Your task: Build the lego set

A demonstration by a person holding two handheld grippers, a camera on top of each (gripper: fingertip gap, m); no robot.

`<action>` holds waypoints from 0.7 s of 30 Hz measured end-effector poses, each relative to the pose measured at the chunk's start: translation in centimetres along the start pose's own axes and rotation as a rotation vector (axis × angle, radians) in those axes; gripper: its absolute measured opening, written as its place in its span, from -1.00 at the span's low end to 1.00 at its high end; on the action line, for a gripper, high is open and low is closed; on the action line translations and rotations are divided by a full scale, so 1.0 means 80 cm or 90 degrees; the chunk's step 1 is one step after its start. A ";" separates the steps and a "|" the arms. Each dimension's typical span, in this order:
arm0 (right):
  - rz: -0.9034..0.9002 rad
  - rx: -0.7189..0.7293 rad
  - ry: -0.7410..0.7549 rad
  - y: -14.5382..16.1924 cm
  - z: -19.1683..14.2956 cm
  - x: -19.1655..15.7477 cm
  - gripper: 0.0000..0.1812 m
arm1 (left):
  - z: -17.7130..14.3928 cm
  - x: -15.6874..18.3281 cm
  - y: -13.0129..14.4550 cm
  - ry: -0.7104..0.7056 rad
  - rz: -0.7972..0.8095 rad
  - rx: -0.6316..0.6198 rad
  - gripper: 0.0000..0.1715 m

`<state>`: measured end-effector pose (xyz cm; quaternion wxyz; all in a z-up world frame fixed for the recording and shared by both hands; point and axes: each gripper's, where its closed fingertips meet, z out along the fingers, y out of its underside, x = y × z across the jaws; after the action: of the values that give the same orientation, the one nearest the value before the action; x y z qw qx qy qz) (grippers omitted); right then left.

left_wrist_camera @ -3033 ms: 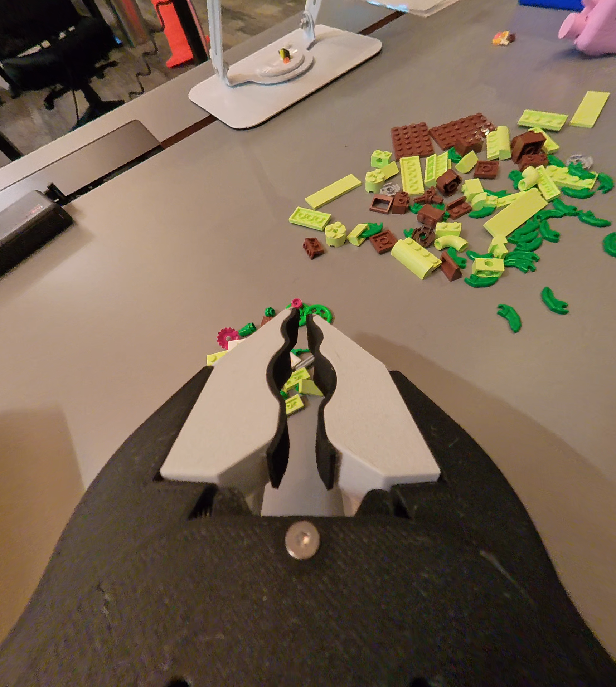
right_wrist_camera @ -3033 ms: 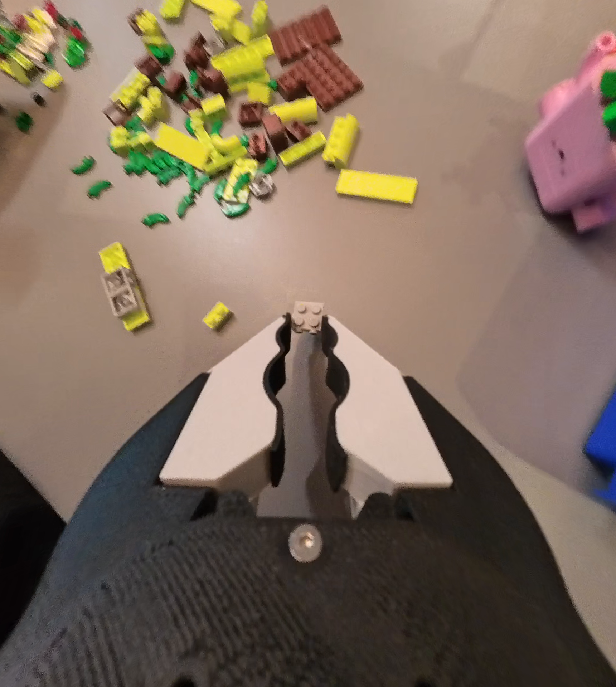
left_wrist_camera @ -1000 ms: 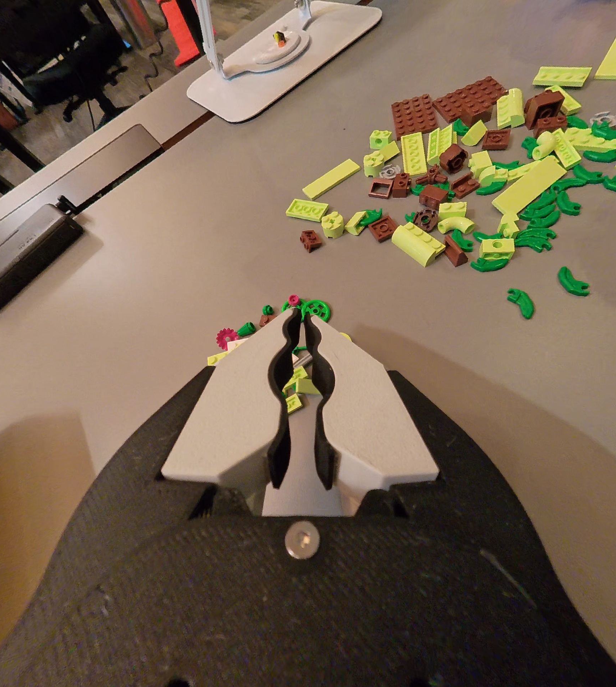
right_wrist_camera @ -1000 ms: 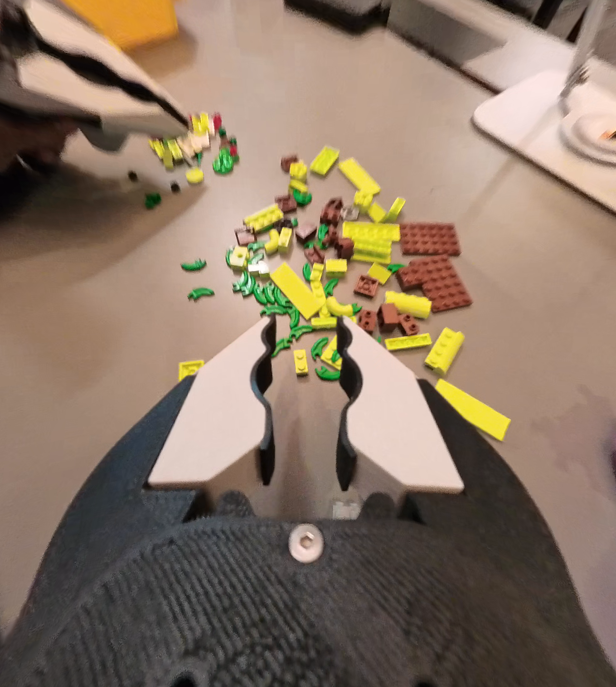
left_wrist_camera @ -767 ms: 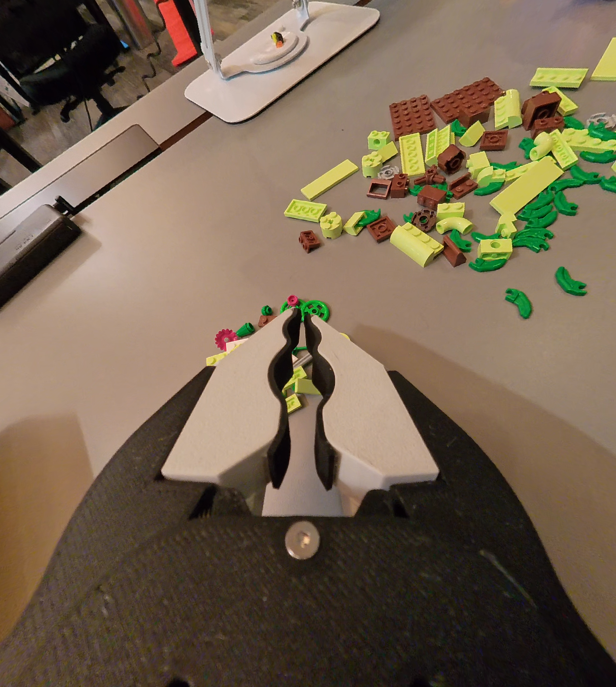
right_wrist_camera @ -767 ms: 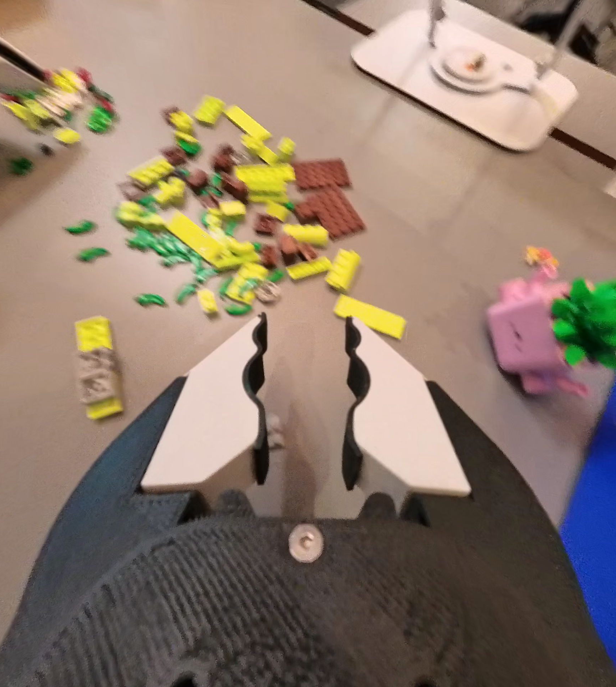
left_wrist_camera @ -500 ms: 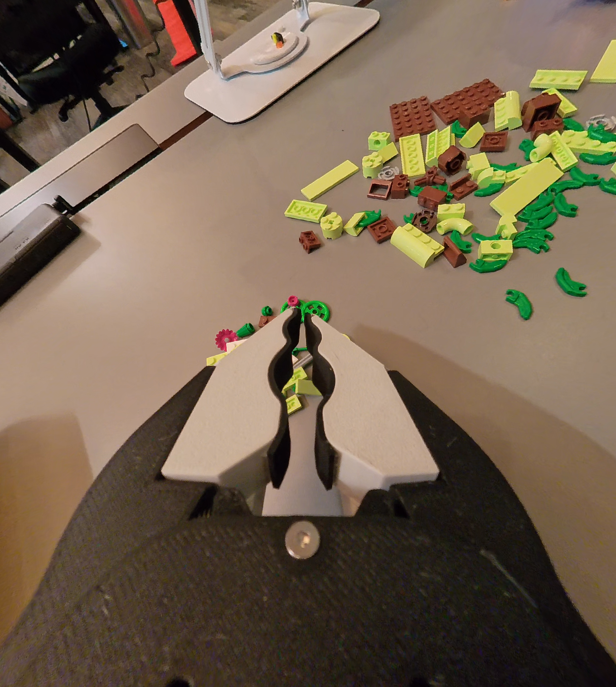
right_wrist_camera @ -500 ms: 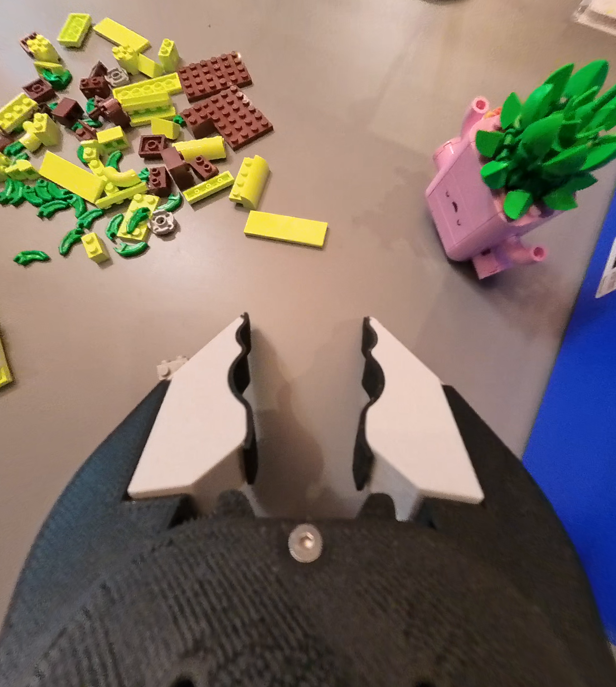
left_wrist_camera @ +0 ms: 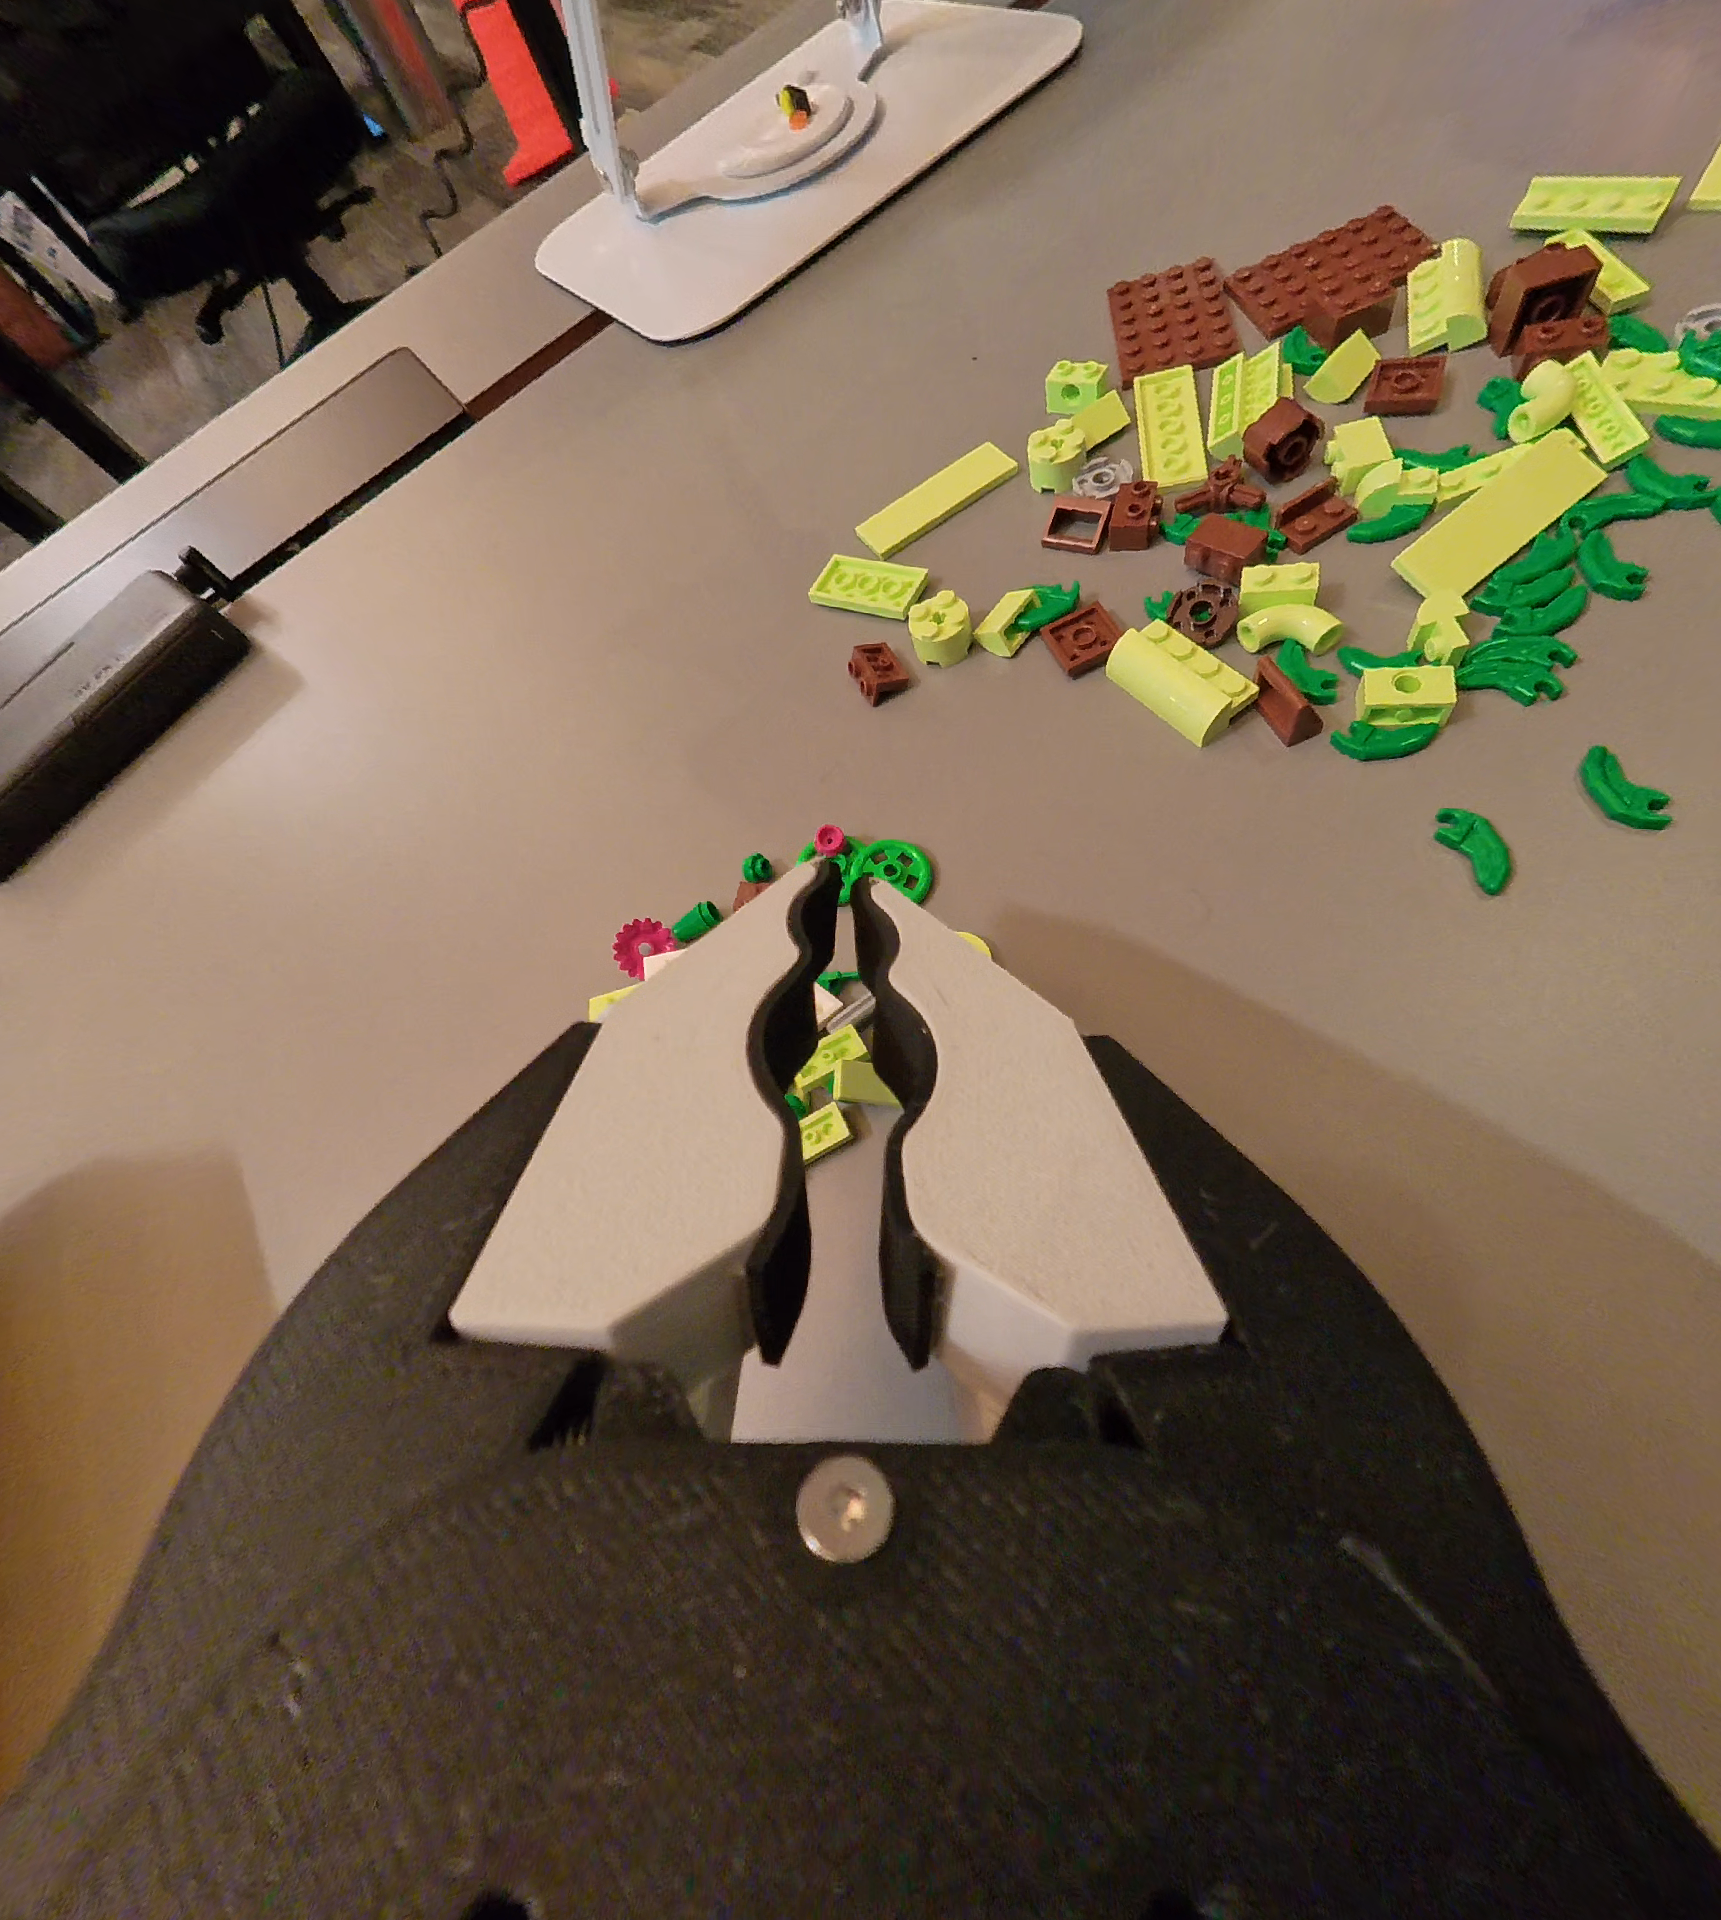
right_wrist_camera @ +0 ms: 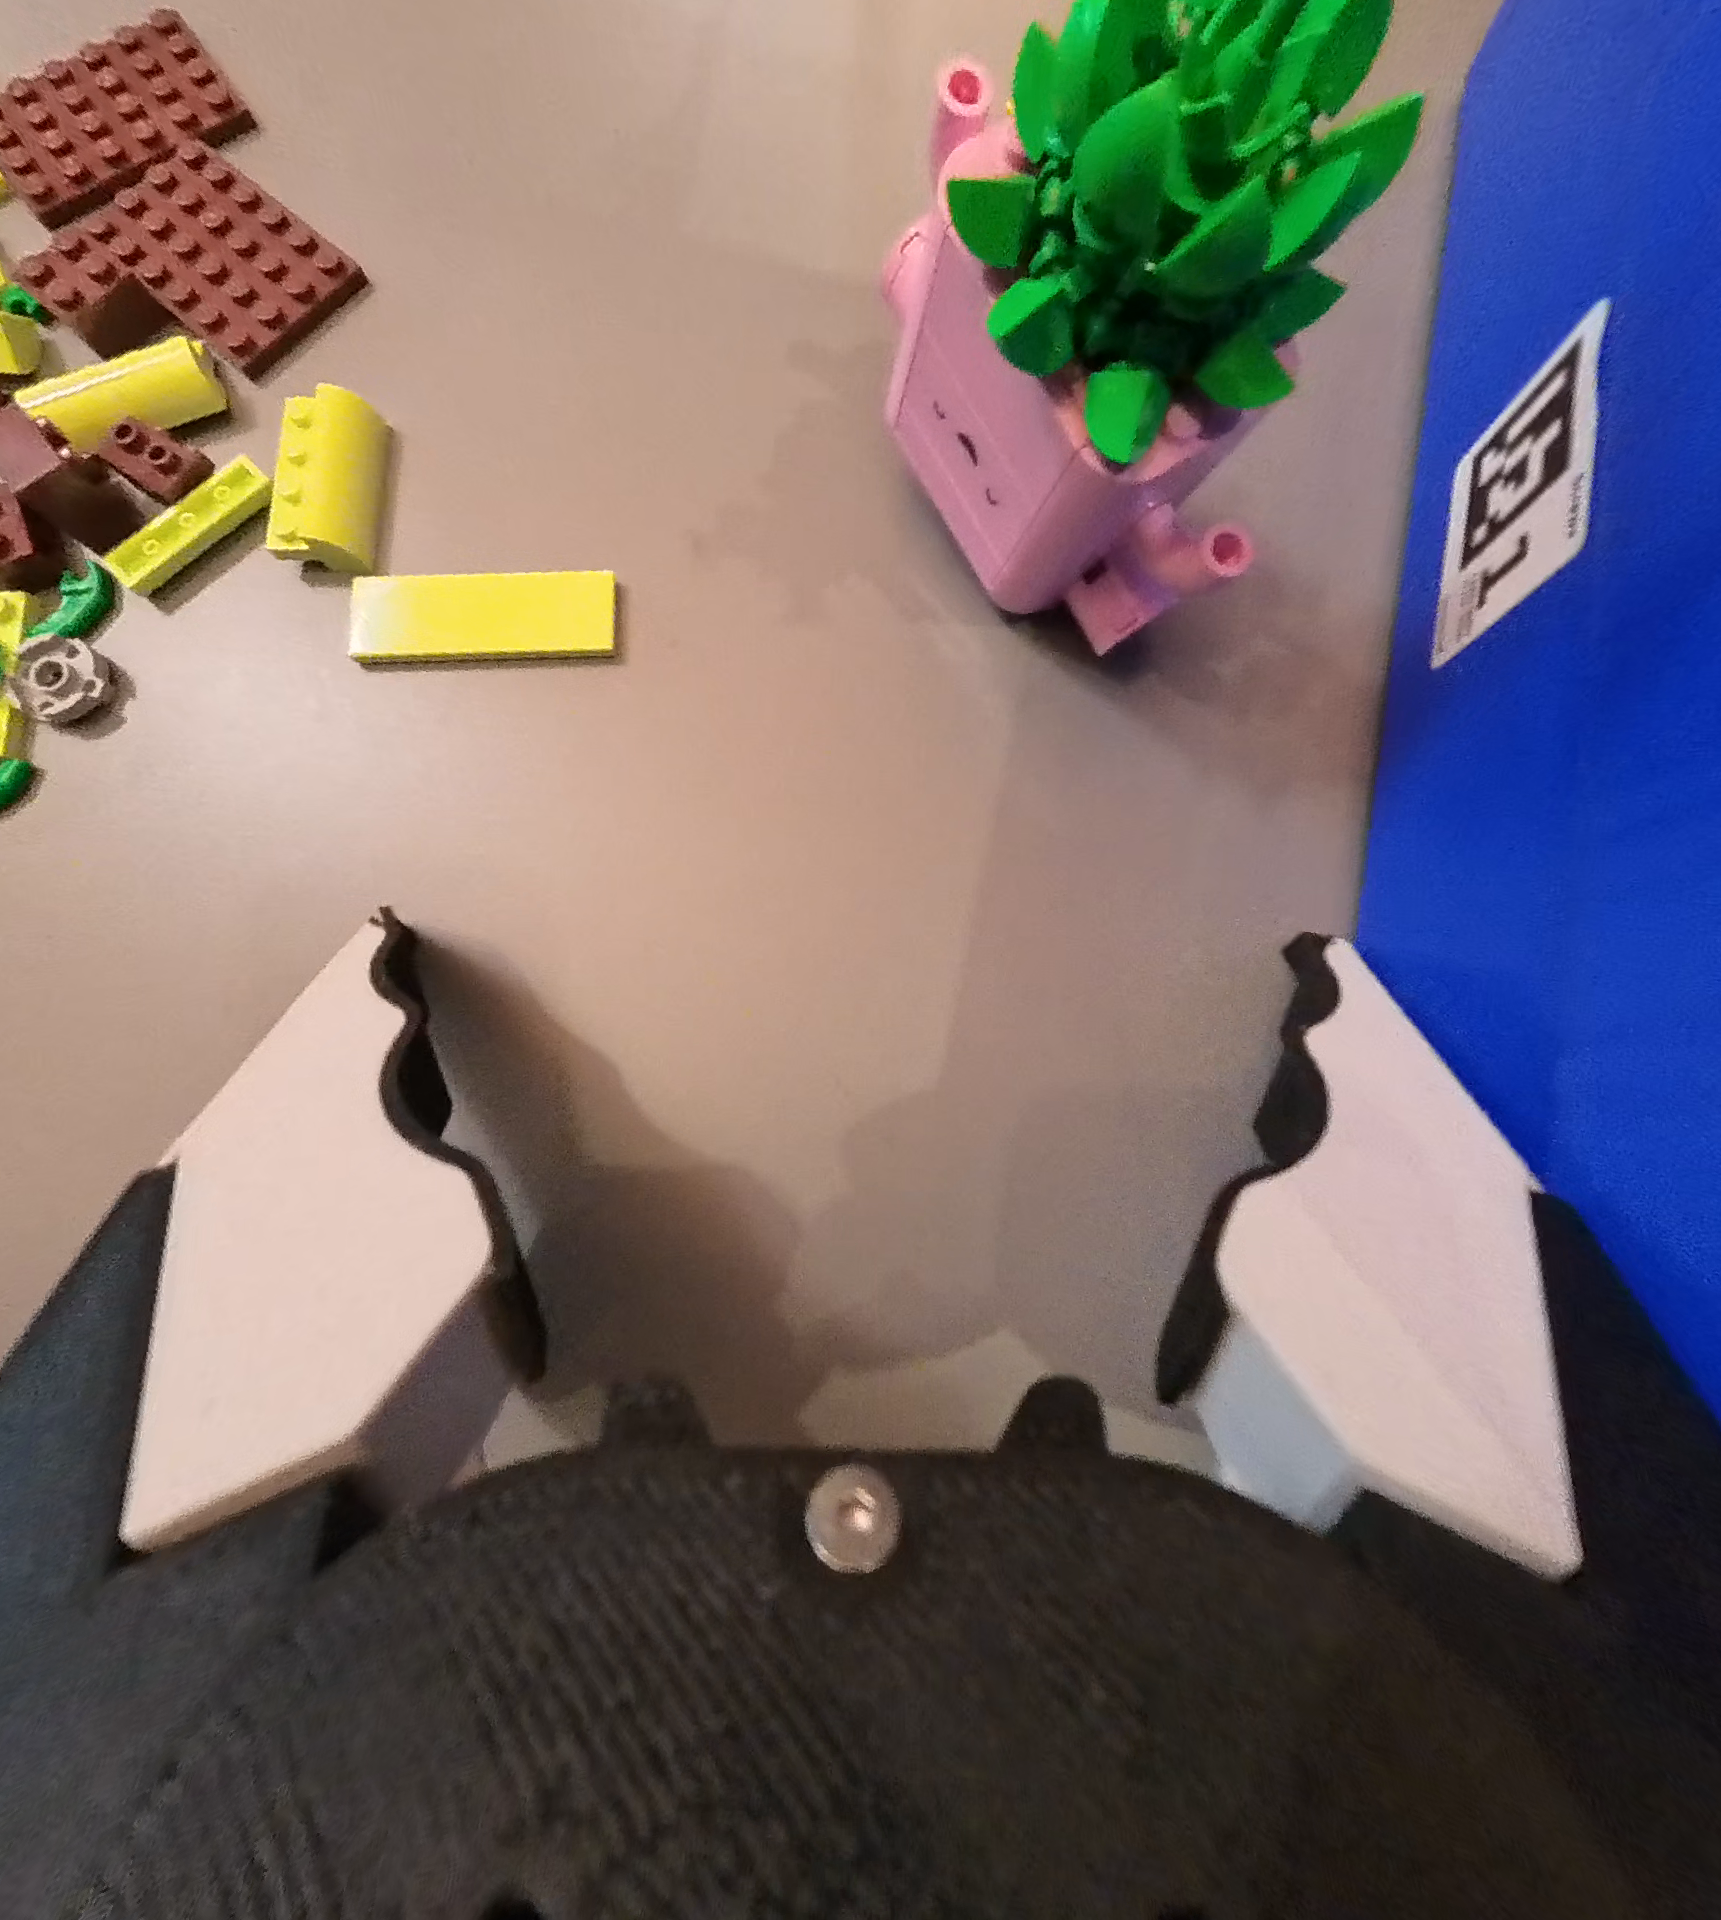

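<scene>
Left gripper (left_wrist_camera: 848,888): jaws drawn nearly together, only a thin slit between the tips, nothing gripped in that slit. It hangs over a small cluster of loose bits (left_wrist_camera: 825,1081) on the grey table (left_wrist_camera: 440,727): lime pieces and a short grey pin show through the gap, a magenta gear-like flower (left_wrist_camera: 640,943) at 10 o'clock of the tips, a green wheel-shaped piece (left_wrist_camera: 892,864) at 1 o'clock, a tiny magenta stud just beyond the tips.

Main pile of lego pieces (left_wrist_camera: 1355,540) lies well apart, toward 1 to 2 o'clock in the left wrist view: 2 brown studded plates (left_wrist_camera: 1251,291) at its far edge, lime plates, curved lime bricks, small brown bricks, many green leaf crescents on the right fringe. 2 stray leaves (left_wrist_camera: 1474,847) sit nearer, at 2 o'clock.

Far off at 11 to 12 o'clock: white stand base (left_wrist_camera: 804,166). Black box (left_wrist_camera: 77,717) with a small green light at 10 o'clock. Yellow-orange edge at the left border.

Right gripper (right_wrist_camera: 845,925): jaws spread wide, empty, bare table between them. Pink lego pot with green leaves (right_wrist_camera: 1074,416), tipped on its side, sits at 1 o'clock. Blue surface (right_wrist_camera: 1614,727) with a white printed tag (right_wrist_camera: 1521,478) just right of the right finger. Flat lime tile (right_wrist_camera: 482,615) at 11 o'clock; pile edge further left.
</scene>
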<state>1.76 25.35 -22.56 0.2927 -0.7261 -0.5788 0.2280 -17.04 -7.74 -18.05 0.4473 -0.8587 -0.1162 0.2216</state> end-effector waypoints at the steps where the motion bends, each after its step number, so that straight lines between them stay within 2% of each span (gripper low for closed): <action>1: 0.000 0.000 0.000 0.000 0.000 0.000 0.74 | 0.001 0.000 0.000 -0.001 0.002 -0.002 -1.00; 21: -0.002 -0.001 -0.001 0.000 0.000 -0.001 0.75 | 0.005 -0.002 0.000 -0.032 0.033 -0.008 -1.00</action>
<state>1.74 25.31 -22.55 0.2917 -0.7254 -0.5803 0.2279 -17.37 -7.50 -18.20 0.4331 -0.8583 -0.1061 0.2540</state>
